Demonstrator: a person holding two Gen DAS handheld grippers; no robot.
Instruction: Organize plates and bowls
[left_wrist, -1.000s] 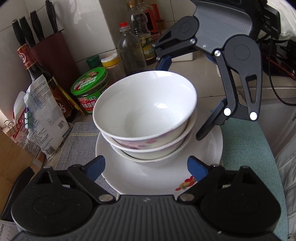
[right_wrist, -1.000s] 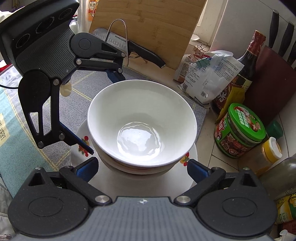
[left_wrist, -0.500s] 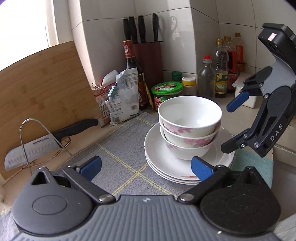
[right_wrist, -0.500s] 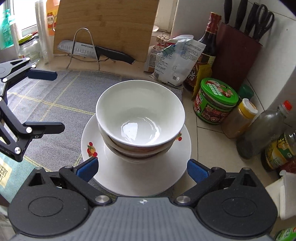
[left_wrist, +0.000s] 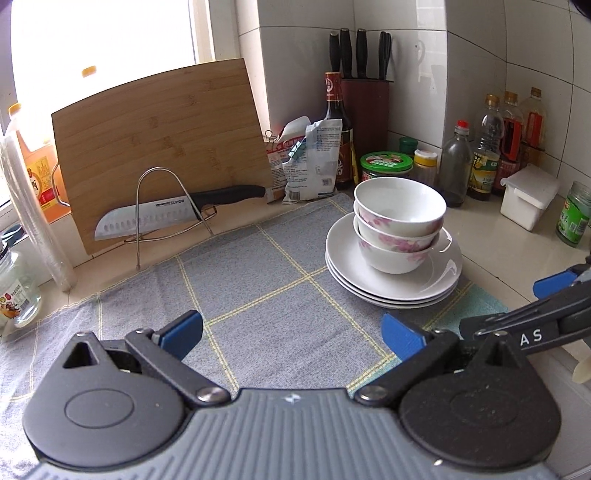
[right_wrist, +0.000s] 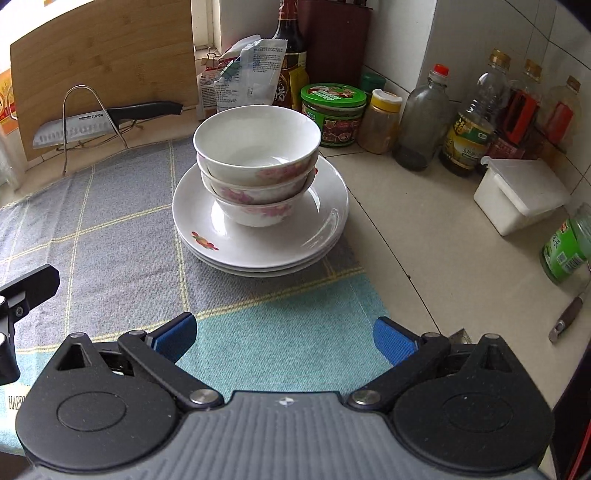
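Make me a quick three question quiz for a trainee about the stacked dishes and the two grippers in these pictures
1. How many bowls sit nested on the plates?
2. True or false: the left gripper is closed on a bowl.
3. What lies directly under the plates: A) cutting board, B) checked cloth, C) bare counter?

Key: 1. Three. 2. False; its jaws stand open with nothing between them, as do those of the right gripper. 3. B.

The knife (left_wrist: 177, 214) blade resting in a wire stand reads "SUPOR". The letters "AS" show in white on the right gripper (left_wrist: 554, 302) arm. Jar and bottle labels are too small to read.
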